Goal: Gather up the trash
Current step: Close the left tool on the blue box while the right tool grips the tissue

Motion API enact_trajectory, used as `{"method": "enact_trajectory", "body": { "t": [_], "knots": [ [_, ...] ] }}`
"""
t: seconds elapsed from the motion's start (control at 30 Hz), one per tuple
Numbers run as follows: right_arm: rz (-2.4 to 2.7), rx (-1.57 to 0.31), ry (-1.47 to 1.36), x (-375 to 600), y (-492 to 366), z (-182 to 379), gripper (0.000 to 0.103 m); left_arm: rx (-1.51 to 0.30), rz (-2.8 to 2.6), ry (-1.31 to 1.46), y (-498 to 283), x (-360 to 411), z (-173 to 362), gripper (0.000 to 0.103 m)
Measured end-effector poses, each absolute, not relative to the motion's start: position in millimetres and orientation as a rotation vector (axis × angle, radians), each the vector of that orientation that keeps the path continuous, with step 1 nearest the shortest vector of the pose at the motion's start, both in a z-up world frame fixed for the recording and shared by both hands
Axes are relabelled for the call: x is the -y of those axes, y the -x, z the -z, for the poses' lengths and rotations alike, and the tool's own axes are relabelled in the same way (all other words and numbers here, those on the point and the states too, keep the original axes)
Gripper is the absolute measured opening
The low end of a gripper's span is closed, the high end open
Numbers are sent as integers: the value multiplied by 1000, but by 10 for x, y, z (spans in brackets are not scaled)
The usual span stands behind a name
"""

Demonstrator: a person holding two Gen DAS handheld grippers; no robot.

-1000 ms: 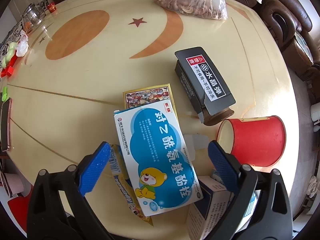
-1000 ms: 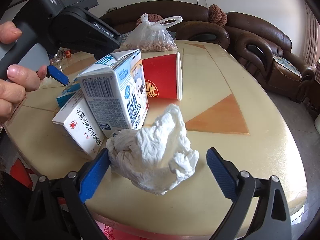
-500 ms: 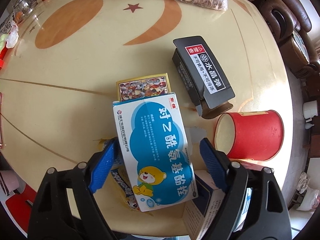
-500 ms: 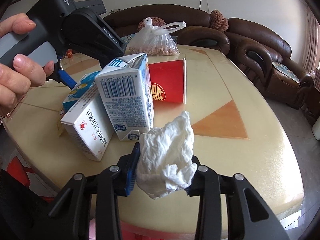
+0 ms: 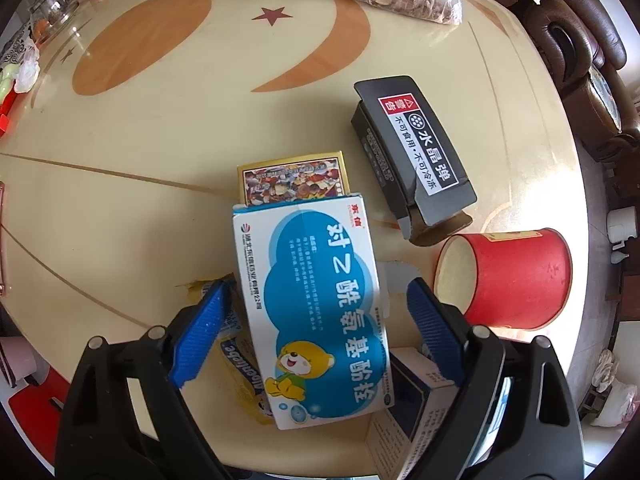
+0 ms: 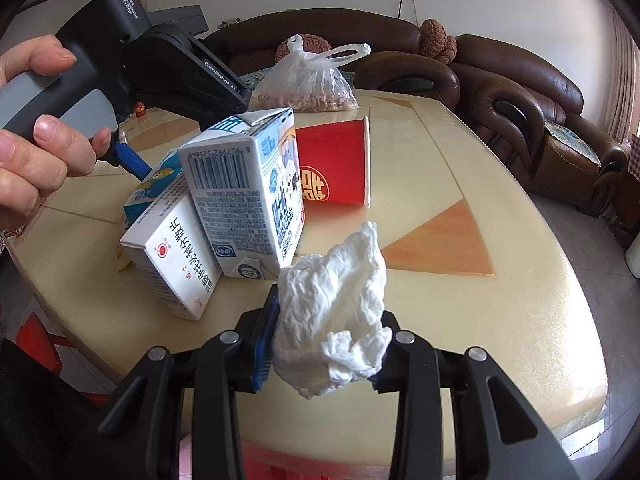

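Note:
My right gripper (image 6: 330, 312) is closing on a crumpled white tissue (image 6: 340, 300), and both pads press into it just above the table (image 6: 500, 320). My left gripper (image 5: 318, 286) points down over a blue and white medicine box (image 5: 316, 312). Its jaws are opening with the box between them, and the right pad stands clear of the box. A yellow wrapper (image 5: 240, 360) lies under that box. A milk carton (image 6: 244, 188), a white medicine box (image 6: 176, 256) and a red paper cup (image 6: 336, 168) on its side stand close behind the tissue.
A black box (image 5: 416, 152) and a gold-edged card (image 5: 292, 178) lie beyond the blue box. A plastic bag of nuts (image 6: 308, 80) sits at the table's far edge, with a brown sofa (image 6: 520, 92) behind. A hand (image 6: 32, 152) holds the left gripper's handle.
The right gripper has closed on the tissue, squeezing it narrow and raising it a little. The left gripper has come down around the blue box, its jaws narrower than before.

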State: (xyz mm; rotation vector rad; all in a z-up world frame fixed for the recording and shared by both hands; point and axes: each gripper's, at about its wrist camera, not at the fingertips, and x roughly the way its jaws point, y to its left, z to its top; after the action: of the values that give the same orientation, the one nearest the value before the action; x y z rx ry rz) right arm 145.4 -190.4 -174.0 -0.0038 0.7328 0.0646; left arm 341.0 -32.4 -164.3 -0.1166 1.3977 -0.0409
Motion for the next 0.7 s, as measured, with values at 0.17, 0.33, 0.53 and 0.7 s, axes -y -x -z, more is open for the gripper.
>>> {"method": "enact_trajectory", "body": {
  "t": [0.17,0.33,0.53,0.7],
  "knots": [
    [-70,-732,-2,1918,-1436,1736,29,-1402,38,152,-3432,365,1627,67],
    [-57,-732,-10,1960,-1418,1727,27,-1401,32,147,-3463,379,1630,62],
    [-39,-713,-20,2011,-1388,1671,25,-1394,46,157,-3388,341,1567,62],
    [-28,-701,-11,2005,-1355,1633,25,-1367,47,165,-3298,232,1443,61]
  ]
}}
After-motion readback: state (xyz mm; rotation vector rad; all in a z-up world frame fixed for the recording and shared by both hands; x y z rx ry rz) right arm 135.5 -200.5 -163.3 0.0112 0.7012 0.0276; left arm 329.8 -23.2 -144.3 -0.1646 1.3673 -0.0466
